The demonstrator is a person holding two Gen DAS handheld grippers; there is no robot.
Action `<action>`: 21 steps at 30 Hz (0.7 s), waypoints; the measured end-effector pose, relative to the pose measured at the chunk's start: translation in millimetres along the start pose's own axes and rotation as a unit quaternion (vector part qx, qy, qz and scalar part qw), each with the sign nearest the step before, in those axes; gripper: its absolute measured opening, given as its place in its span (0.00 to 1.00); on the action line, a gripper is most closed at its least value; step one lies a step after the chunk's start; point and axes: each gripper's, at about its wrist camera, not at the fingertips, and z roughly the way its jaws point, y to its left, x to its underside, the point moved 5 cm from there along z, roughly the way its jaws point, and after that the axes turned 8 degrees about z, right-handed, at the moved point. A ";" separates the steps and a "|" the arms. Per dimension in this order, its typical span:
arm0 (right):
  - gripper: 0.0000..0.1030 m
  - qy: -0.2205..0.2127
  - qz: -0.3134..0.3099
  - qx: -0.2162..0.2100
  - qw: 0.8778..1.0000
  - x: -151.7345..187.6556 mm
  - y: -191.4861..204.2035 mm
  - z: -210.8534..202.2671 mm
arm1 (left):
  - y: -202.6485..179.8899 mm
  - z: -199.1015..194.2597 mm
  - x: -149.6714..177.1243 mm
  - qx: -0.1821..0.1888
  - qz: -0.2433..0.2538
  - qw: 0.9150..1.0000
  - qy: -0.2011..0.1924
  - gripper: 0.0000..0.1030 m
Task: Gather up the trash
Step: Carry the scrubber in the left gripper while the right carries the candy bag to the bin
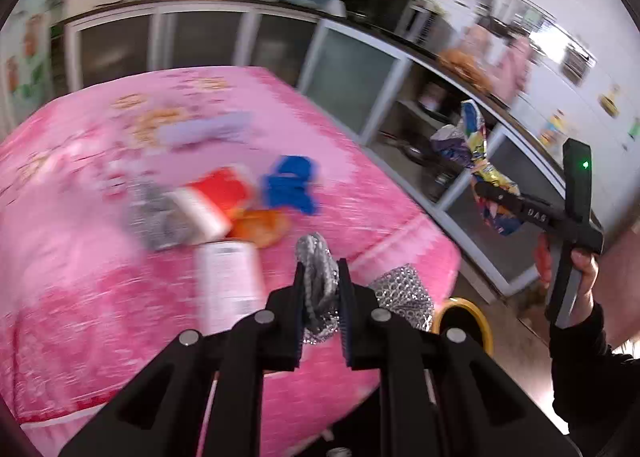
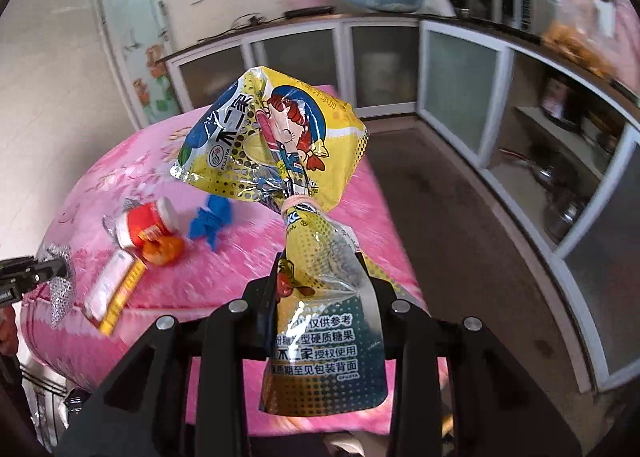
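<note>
The pink-covered tabletop (image 2: 280,265) ends just beside both tools, with bare brown floor (image 2: 460,225) running between it and the glass-fronted cabinets (image 2: 460,81). The left hand-held gripper (image 1: 322,289) hangs over the near corner, jaws clamped on a silver mesh wrapper (image 1: 318,277). The right hand-held gripper (image 2: 320,277), off the table edge, pinches a yellow candy bag (image 2: 280,137). On the cloth lie a red jar (image 2: 146,227), blue glove (image 2: 212,219), orange peel (image 2: 162,251) and white box (image 2: 108,285).
</note>
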 end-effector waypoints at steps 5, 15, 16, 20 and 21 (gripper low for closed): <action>0.29 -0.017 0.035 0.042 0.998 28.1 -56.5 -45.0 | -70.1 35.1 -12.0 0.058 0.050 0.997 0.011 0.13; 0.29 -0.030 0.117 0.129 0.984 95.8 -173.0 -114.5 | -203.3 102.0 -20.3 0.159 0.128 0.978 0.042 0.13; 0.29 -0.028 0.124 0.134 0.983 102.3 -181.5 -118.2 | -213.8 107.3 -19.2 0.166 0.134 0.976 0.046 0.13; 0.29 -0.020 0.155 0.156 0.975 131.3 -218.9 -130.4 | -258.6 130.0 -13.3 0.199 0.159 0.965 0.061 0.13; 0.29 -0.019 0.161 0.161 0.974 137.4 -226.2 -132.6 | -267.5 134.5 -12.0 0.206 0.165 0.962 0.064 0.13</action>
